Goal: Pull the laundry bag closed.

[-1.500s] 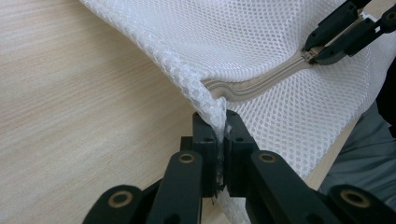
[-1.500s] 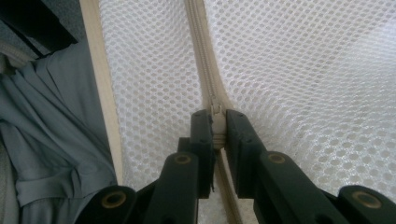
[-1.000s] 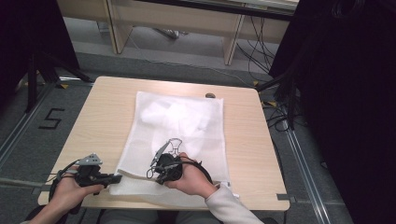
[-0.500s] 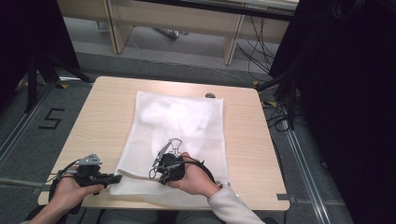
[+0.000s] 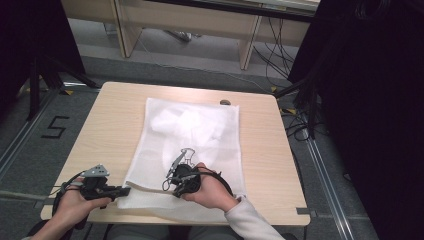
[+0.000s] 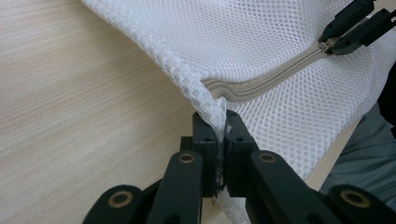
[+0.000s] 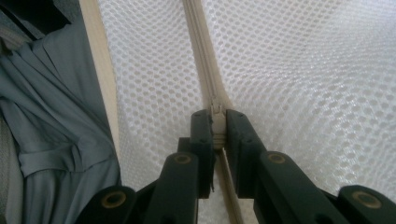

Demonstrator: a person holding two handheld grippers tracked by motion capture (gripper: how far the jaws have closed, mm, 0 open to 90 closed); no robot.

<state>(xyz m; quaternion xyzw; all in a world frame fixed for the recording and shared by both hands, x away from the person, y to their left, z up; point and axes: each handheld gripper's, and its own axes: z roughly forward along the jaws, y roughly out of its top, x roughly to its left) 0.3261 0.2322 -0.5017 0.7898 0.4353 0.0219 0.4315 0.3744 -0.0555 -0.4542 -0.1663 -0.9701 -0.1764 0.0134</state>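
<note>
On the pale wooden table (image 5: 115, 125) from above, one white mesh zippered laundry bag (image 5: 200, 145) lies lengthwise away from me. My left gripper (image 6: 220, 122) clamps its corner; my right gripper (image 7: 216, 122) pinches the single beige zipper pull (image 7: 216, 112).

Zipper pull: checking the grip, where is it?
In the right gripper view, the zipper pull sits pinched between the right gripper fingers, on the mesh bag.

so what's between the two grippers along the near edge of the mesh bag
The mesh bag's zipper, running from the left gripper pinching the corner to the right gripper on the slider, seen in the left gripper view.
</note>
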